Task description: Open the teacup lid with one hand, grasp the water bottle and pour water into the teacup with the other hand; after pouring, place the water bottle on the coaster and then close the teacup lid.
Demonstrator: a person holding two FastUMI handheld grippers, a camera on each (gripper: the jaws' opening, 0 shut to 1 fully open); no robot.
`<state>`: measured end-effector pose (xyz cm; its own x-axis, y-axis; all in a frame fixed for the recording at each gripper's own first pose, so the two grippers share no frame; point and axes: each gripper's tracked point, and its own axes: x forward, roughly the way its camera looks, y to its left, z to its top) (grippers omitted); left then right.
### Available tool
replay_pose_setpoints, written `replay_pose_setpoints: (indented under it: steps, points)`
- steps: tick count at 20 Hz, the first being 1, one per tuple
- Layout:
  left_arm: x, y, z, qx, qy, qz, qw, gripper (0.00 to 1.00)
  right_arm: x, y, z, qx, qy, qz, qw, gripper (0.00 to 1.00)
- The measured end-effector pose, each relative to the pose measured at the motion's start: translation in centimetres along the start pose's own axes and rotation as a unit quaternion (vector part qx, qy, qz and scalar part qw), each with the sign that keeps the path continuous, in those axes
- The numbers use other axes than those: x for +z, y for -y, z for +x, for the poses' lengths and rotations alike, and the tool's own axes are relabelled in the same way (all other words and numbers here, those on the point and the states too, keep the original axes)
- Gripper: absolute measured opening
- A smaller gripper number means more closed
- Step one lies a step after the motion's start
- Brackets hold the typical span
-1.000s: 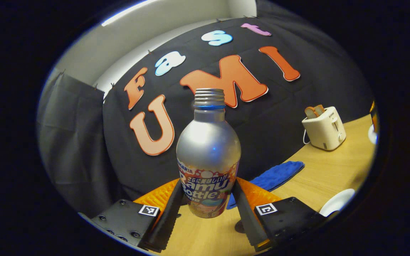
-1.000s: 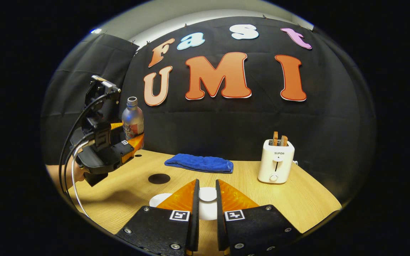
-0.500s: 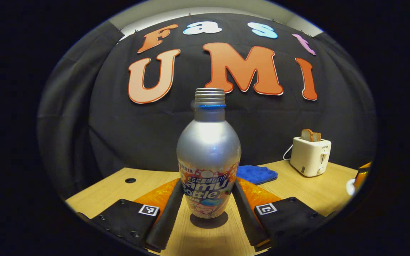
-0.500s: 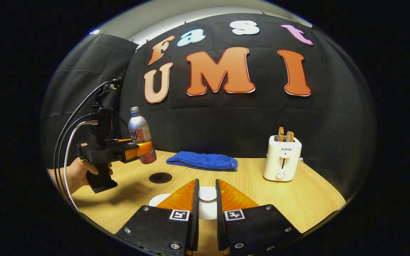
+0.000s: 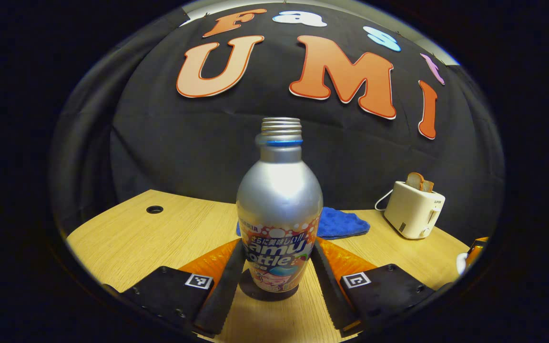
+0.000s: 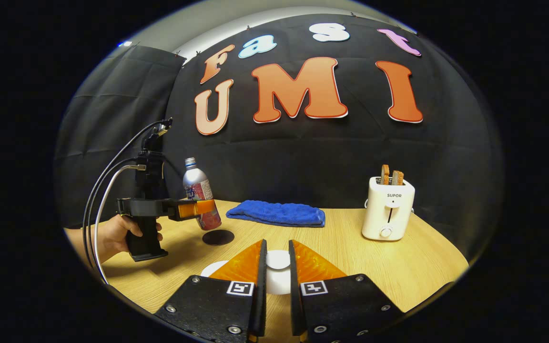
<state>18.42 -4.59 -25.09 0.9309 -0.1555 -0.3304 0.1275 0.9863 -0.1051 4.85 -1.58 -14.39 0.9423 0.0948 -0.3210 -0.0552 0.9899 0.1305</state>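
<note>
A silver water bottle [image 5: 279, 209], uncapped with a printed label, stands upright between the fingers of my left gripper [image 5: 278, 244], which is shut on its lower body. Its base hangs just over a round dark coaster [image 5: 251, 291]; whether they touch I cannot tell. In the right gripper view the bottle [image 6: 197, 190] leans slightly over the coaster [image 6: 218, 237], with the left gripper [image 6: 198, 208] around it and a hand [image 6: 115, 236] on the grip. My right gripper [image 6: 276, 244] is shut on the knob [image 6: 278, 259] of the white teacup lid [image 6: 279, 286]. A white teacup rim [image 6: 211, 268] peeks out beside its left finger.
A blue cloth [image 6: 277, 214] lies at the back of the wooden table [image 6: 398, 271]. A white toaster [image 6: 387, 207] with two slices stands at the right. Black cables [image 6: 96, 190] loop from the left gripper. A small round hole [image 5: 154, 209] sits in the table's far left.
My left gripper has come down and toward the middle with the bottle, bringing it over the coaster. The right gripper has stayed put, still holding the lid.
</note>
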Motion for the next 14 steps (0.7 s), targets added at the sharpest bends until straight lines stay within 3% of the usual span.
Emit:
replay_pose_setpoints:
  steps: [10, 11, 13, 14]
  points:
    - [-3.5, -0.3, 2.7, -0.008, -0.050, 0.004, 0.999, 0.79, -1.6, -0.8, 2.0, 0.011, -0.015, 0.004, 1.000, 0.22]
    - [-4.0, -0.6, 2.8, -0.003, -0.056, 0.005, 0.998, 0.84, -1.8, -0.9, 2.1, 0.011, -0.019, 0.002, 1.000, 0.21]
    - [-4.3, -0.6, 2.8, -0.004, -0.059, 0.003, 0.998, 0.80, -2.2, -1.5, 2.2, 0.019, -0.023, 0.000, 1.000, 0.21]
    - [-4.2, -0.6, 2.8, -0.005, -0.058, 0.002, 0.998, 0.84, -2.3, -1.7, 2.4, 0.023, -0.025, -0.001, 0.999, 0.22]
